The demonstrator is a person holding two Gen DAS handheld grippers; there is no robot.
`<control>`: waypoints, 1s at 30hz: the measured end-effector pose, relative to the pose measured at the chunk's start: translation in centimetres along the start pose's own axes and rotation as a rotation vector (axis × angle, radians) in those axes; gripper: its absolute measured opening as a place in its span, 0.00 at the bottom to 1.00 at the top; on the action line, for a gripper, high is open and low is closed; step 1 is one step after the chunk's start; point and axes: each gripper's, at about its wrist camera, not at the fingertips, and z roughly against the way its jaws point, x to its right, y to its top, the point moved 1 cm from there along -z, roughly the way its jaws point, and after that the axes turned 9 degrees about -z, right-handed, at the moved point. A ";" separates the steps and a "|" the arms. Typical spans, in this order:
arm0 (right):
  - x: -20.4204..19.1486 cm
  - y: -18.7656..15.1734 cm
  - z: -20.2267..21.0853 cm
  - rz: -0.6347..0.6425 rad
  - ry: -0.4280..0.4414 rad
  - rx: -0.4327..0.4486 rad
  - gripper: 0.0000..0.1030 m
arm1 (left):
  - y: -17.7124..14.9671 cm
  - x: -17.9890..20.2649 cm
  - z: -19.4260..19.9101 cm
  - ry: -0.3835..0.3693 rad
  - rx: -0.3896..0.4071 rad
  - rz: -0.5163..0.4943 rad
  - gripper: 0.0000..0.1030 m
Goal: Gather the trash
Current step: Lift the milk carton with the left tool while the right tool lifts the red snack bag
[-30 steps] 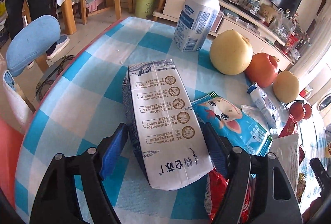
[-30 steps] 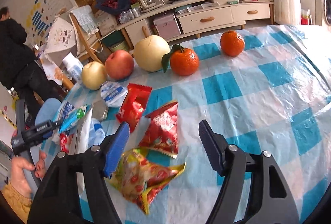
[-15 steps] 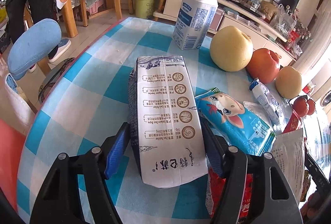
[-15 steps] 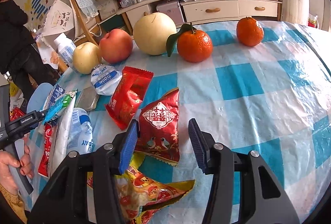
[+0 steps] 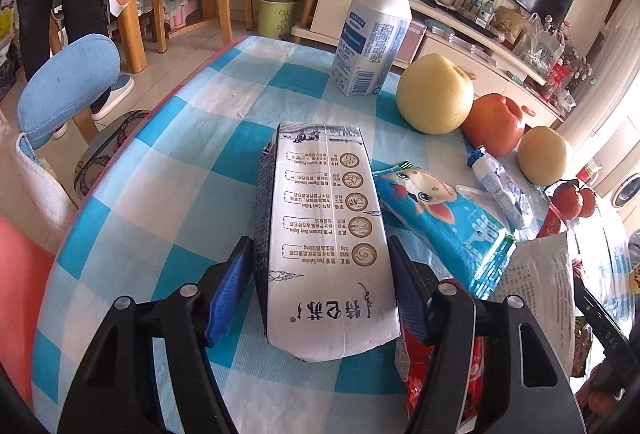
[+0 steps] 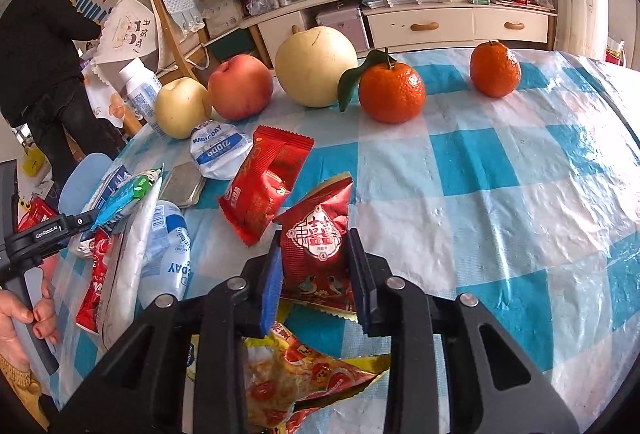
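Observation:
My left gripper [image 5: 320, 274] is closed around a white milk carton [image 5: 324, 226] that lies flat on the blue checked tablecloth [image 5: 160, 193]; both pads touch its sides. My right gripper [image 6: 316, 278] is shut on a dark red snack packet [image 6: 320, 238] that stands up between the pads. A yellow and red wrapper [image 6: 296, 378] lies under the right gripper. A bright red packet [image 6: 268, 181], a crumpled white pouch [image 6: 218, 151] and a blue cartoon packet [image 5: 440, 218] lie nearby.
A white milk bottle [image 5: 374, 37], two pears [image 5: 436, 99], an apple [image 5: 494, 123] and two oranges [image 6: 392, 91] stand along the table's far side. The table edge [image 5: 132, 137] curves at left, with a blue chair [image 5: 68, 85] beyond. A person [image 6: 44, 45] stands at the back.
Both grippers have closed: the left onto the milk carton, the right onto the dark red packet after moving forward over the yellow wrapper.

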 end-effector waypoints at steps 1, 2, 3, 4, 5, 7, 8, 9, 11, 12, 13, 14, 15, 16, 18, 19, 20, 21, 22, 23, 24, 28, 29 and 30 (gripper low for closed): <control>0.1 -0.1 0.2 -0.007 0.002 0.004 0.30 | -0.1 0.0 0.3 -0.007 0.005 0.002 0.65; 0.2 -0.1 0.3 -0.012 0.003 0.007 0.30 | -0.2 -0.1 0.4 -0.009 0.007 0.004 0.65; 0.3 0.0 0.6 -0.016 0.003 0.015 0.30 | -0.4 -0.2 0.6 -0.012 0.010 0.006 0.65; 0.3 -0.1 0.8 -0.020 0.004 0.024 0.30 | -0.5 -0.2 0.8 -0.018 0.011 0.008 0.65; 0.3 -0.1 1.1 -0.023 0.005 0.032 0.30 | -0.7 -0.3 1.0 -0.025 0.011 0.012 0.65; 0.2 0.0 1.7 -0.021 0.003 0.050 0.30 | -1.0 -0.4 1.4 -0.029 0.016 0.015 0.65; 0.1 0.0 2.1 -0.017 0.001 0.060 0.30 | -1.1 -0.4 1.6 -0.034 0.020 0.015 0.65; -0.1 0.0 2.5 -0.013 -0.001 0.072 0.30 | -1.2 -0.4 1.9 -0.037 0.025 0.014 0.65; -0.5 0.1 3.2 -0.004 -0.006 0.096 0.30 | -1.6 -0.4 2.4 -0.042 0.033 0.009 0.65; -0.8 0.0 3.6 0.003 -0.010 0.110 0.30 | -1.8 -0.3 2.6 -0.047 0.036 0.004 0.65; -1.0 0.0 4.1 0.010 -0.013 0.125 0.30 | -2.0 -0.2 2.9 -0.051 0.039 0.000 0.65; -1.2 -0.1 4.5 0.014 -0.014 0.137 0.30 | -2.1 -0.3 3.1 -0.053 0.043 -0.003 0.65; -1.4 -0.2 4.9 0.014 -0.012 0.146 0.30 | -2.3 -0.3 3.5 -0.055 0.051 -0.005 0.65; -1.8 -0.3 5.3 0.016 -0.008 0.156 0.30 | -2.5 -0.3 3.9 -0.060 0.057 -0.005 0.65; -2.4 -0.6 5.9 0.026 -0.001 0.169 0.30 | -3.0 -0.2 4.5 -0.073 0.064 -0.009 0.65; -2.7 -0.8 6.2 0.030 0.003 0.173 0.30 | -3.2 0.0 4.7 -0.071 0.067 -0.016 0.65; -3.1 -0.9 6.4 0.033 0.007 0.177 0.30 | -3.5 0.1 4.9 -0.069 0.069 -0.023 0.65; -3.4 -1.1 6.6 0.037 0.009 0.179 0.30 | -3.8 0.3 5.1 -0.066 0.071 -0.034 0.65; -3.8 -1.4 6.8 0.045 0.012 0.181 0.30 | -4.1 0.4 5.3 -0.066 0.070 -0.042 0.65; -4.1 -1.6 7.0 0.051 0.014 0.183 0.30 | -4.5 0.5 5.5 -0.065 0.070 -0.048 0.65; -4.4 -1.9 7.2 0.057 0.014 0.187 0.30 | -4.8 0.6 5.7 -0.064 0.069 -0.053 0.65; -5.6 -3.0 7.7 0.084 0.026 0.179 0.30 | -5.9 0.6 6.7 -0.063 0.077 -0.069 0.65; -6.0 -3.3 7.8 0.092 0.028 0.175 0.30 | -6.2 0.6 7.0 -0.063 0.081 -0.074 0.65; -6.3 -3.7 7.9 0.100 0.030 0.171 0.30 | -6.4 0.7 7.3 -0.063 0.085 -0.076 0.65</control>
